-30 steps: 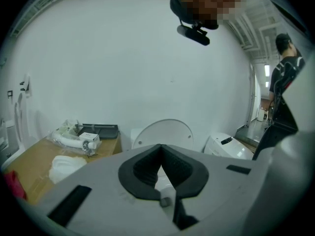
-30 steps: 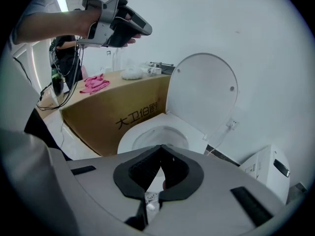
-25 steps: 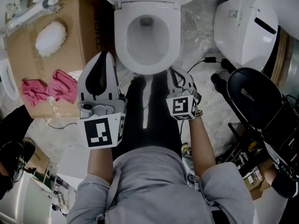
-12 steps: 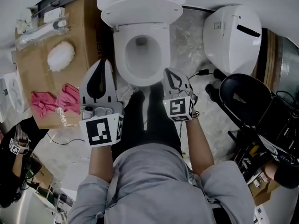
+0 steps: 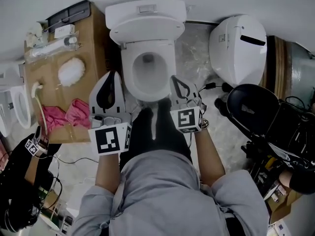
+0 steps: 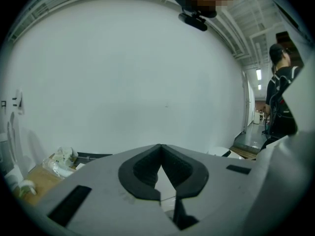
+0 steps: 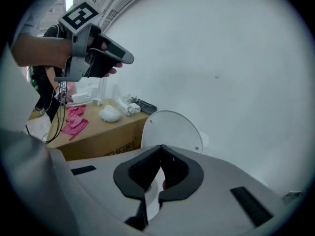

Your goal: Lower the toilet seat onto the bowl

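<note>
The toilet seat (image 7: pixel 172 132) is seen upright behind the open bowl (image 5: pixel 147 73), leaned back toward the tank (image 5: pixel 146 11), so it is not yet lowered. The left gripper (image 5: pixel 113 78) and right gripper (image 5: pixel 175 81) are held near the bowl's front rim, one at each side. Both have their jaws pressed together on nothing, presumably so the seat can be nudged rather than clamped. A cardboard box (image 5: pixel 64 112) stands on the floor beside the bowl's left edge.

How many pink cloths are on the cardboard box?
2 cloths, side by side on the box left of the toilet: one further left, the other toward the left tool.
</note>
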